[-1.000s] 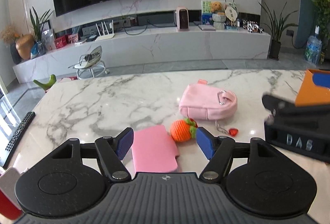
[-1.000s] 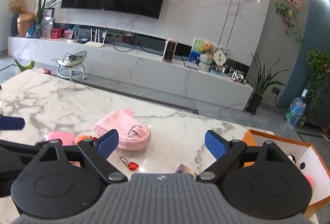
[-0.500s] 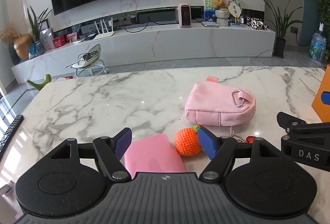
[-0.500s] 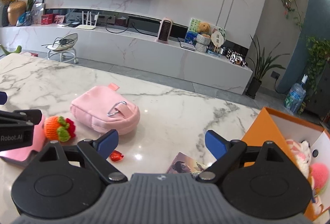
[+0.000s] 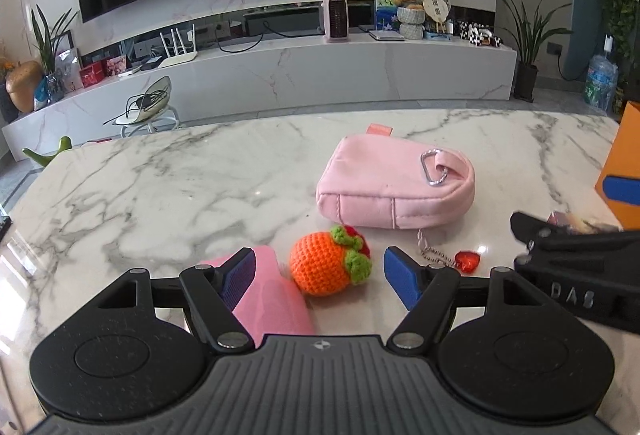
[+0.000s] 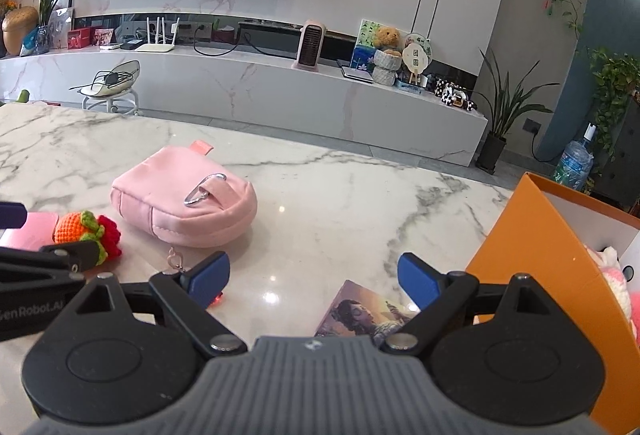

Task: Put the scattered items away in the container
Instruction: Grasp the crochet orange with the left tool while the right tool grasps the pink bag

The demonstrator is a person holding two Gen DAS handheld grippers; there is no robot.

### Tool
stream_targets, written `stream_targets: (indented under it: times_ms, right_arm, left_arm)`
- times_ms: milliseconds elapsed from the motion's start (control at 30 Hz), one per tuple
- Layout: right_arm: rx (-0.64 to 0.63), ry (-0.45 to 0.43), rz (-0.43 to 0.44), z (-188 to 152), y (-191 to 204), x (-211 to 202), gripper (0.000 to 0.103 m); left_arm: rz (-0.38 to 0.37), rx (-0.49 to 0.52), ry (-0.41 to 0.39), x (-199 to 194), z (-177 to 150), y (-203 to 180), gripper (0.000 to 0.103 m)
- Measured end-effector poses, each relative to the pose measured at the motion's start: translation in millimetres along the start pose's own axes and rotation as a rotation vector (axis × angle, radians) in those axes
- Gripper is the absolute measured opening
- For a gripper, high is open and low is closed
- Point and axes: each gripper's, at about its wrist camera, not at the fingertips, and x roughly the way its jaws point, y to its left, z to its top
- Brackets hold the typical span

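Both grippers low over the near edge of the white marble table (image 5: 168, 187). Left gripper (image 5: 319, 275) jaws stand wide, holding nothing; the small orange crocheted fruit with green leaves (image 5: 326, 267) sits between the blue pads, untouched, and the left pad overlaps the flat pink card-like pad (image 5: 272, 299) under it. I'd centre on the fruit alone, keep that pad clear of the pink sheet, then squeeze gently: it looks soft. Right gripper (image 6: 314, 277) is also wide and empty, with the printed picture card (image 6: 360, 315) just ahead of it and the red heart charm (image 6: 218, 299) showing under its left pad. Card lies flat, so I judge an edge pick is needed. Further in: pink fabric pouch with metal carabiner (image 6: 184, 203). Orange cardboard box (image 6: 532, 247) stands at the right edge, plush items already inside.
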Motion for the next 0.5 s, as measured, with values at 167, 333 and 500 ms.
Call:
stream_targets:
  times_ms: [167, 333, 500]
  right_arm:
    - [0.001, 0.002, -0.001, -1.6, 0.1, 3.2, 0.092]
    - [0.001, 0.007, 0.004, -4.2, -1.1, 7.5, 0.092]
    - [0.014, 0.003, 0.037, -4.4, 0.3, 11.4, 0.092]
  left_arm:
    - [-0.018, -0.018, 0.026, 13.6, 2.3, -0.1, 0.062]
    - [-0.014, -0.031, 0.040, 25.8, 0.3, -1.8, 0.060]
    - [-0.021, -0.033, 0.035, 29.2, -0.9, 0.1, 0.058]
